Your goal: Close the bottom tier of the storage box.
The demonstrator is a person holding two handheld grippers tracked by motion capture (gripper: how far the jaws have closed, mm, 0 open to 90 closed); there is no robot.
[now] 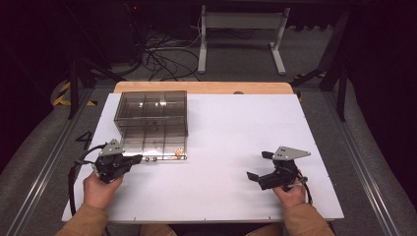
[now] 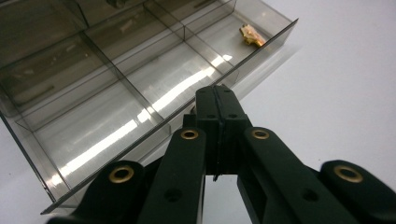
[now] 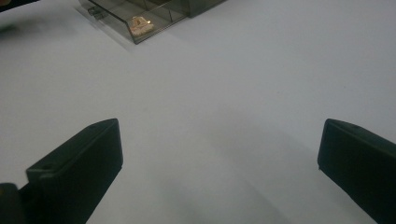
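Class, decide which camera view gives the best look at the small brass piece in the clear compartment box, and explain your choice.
The left gripper view: the brass piece lies close and sharp in an end compartment of the box. The right gripper view shows it farther off and paler through the wall. The high view shows a tiny speck.

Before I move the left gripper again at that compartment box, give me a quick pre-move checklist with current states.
1. Left gripper jaws shut, nothing visibly between them: ok.
2. Its tips sit at the front wall of the smoky clear plastic compartment box; actual contact: cannot tell.
3. Small gold-coloured part lies in the box's end compartment: ok.
4. Right gripper open, empty, over the white tabletop: ok.
5. Hinged lid of the box stands open: ok.
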